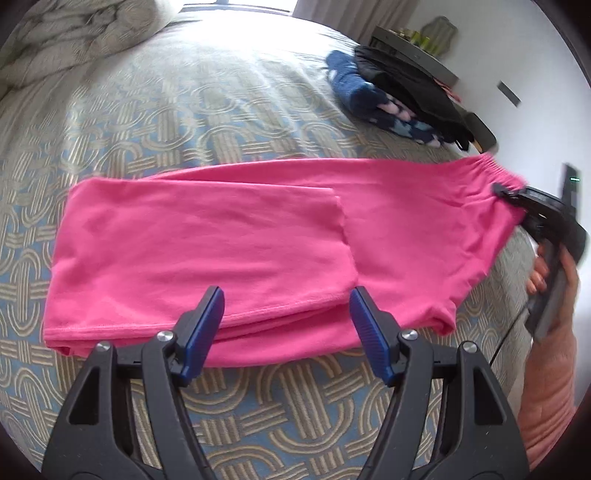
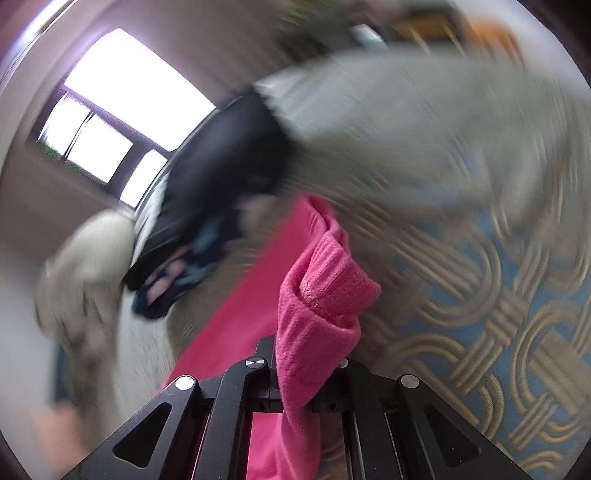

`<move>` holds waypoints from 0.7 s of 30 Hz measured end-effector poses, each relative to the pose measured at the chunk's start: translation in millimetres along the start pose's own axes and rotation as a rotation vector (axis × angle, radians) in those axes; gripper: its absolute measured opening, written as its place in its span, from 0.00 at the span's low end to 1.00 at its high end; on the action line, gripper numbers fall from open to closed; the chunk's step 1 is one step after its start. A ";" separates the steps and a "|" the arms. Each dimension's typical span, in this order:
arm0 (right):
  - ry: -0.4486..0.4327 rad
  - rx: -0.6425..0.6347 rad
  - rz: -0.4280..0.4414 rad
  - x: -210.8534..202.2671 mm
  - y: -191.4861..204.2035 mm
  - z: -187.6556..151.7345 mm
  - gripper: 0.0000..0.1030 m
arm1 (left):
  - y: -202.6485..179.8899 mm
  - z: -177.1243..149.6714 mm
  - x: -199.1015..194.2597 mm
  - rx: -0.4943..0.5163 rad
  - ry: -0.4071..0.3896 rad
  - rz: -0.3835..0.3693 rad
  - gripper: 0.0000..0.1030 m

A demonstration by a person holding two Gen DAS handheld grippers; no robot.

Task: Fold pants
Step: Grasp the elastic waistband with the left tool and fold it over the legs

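Pink pants (image 1: 229,251) lie half-folded across a patterned bed (image 1: 147,122). The left tongs (image 1: 286,332) hang released just above their near edge. At right, the right tongs (image 1: 508,194) are clenched on the waistband (their own view is badly blurred, fingertips hidden under cloth).

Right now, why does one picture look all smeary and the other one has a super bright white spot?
Right wrist view: the bedspread and dark clothes streak with motion blur, while the pink pants close to the camera stay sharper. Left wrist view: mostly sharp, but window light washes the far bedspread to white, and the fisheye lens bends the bed's edges into curves.
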State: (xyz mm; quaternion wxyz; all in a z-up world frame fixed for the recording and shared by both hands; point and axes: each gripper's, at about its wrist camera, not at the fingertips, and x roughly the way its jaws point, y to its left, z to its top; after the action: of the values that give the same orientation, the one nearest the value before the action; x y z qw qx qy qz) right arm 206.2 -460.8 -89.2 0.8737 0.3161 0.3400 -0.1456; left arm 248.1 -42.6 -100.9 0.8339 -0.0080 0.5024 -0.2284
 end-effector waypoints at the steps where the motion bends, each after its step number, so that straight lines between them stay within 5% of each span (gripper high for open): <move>1: -0.032 -0.110 -0.002 -10.3 27.7 -4.7 0.05 | 4.9 1.1 -1.2 -0.018 -0.005 0.000 0.69; 6: -0.039 -0.495 0.117 -32.4 135.5 -49.3 0.05 | 28.6 2.4 -14.6 -0.107 -0.046 -0.054 0.69; 11: 0.101 -0.678 0.224 -8.5 198.3 -118.9 0.05 | 47.7 -6.3 -16.0 -0.150 -0.030 -0.068 0.69; 17: 0.282 -0.844 0.184 35.0 215.3 -187.7 0.08 | 46.2 -15.1 -3.8 -0.143 0.024 -0.133 0.69; 21: 0.292 -0.820 0.197 31.5 208.3 -187.3 0.09 | 32.2 -12.5 4.6 -0.129 0.040 -0.187 0.69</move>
State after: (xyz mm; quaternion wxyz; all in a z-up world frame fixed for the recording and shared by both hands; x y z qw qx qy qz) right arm 232.8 -182.3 -122.9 0.8794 -0.0083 0.4576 0.1314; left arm 251.3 -12.9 -118.7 0.7964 -0.1040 0.5297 -0.2726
